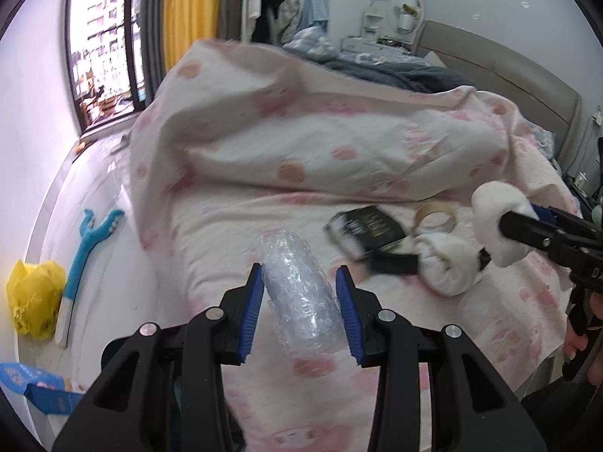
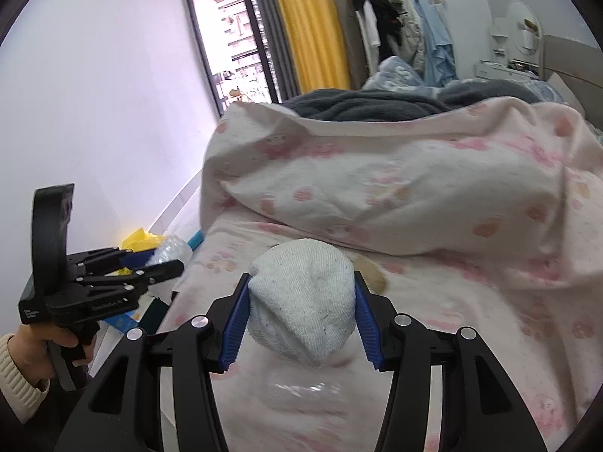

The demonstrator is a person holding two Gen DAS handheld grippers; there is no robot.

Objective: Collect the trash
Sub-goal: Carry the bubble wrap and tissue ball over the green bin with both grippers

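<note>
1. A roll of bubble wrap is clamped between the blue pads of the left gripper, lifted clear of the pink-patterned bed sheet.
2. A balled white sock is pinched by the right gripper, its jaws narrowed onto the bundle, also above the sheet.
3. Two pieces are thus judged collected; neither has yet been dropped anywhere.
4. Left on the sheet, beyond the bubble wrap and to its right, are a second white sock ball, a black packet and a tape ring.
5. Only the left wrist view shows these leftovers, plus a yellow bag on the floor left of the bed.
6. Only the right wrist view shows the hand and cream sleeve carrying the left gripper.
7. Farthest, a bunched duvet crosses the bed.
</note>
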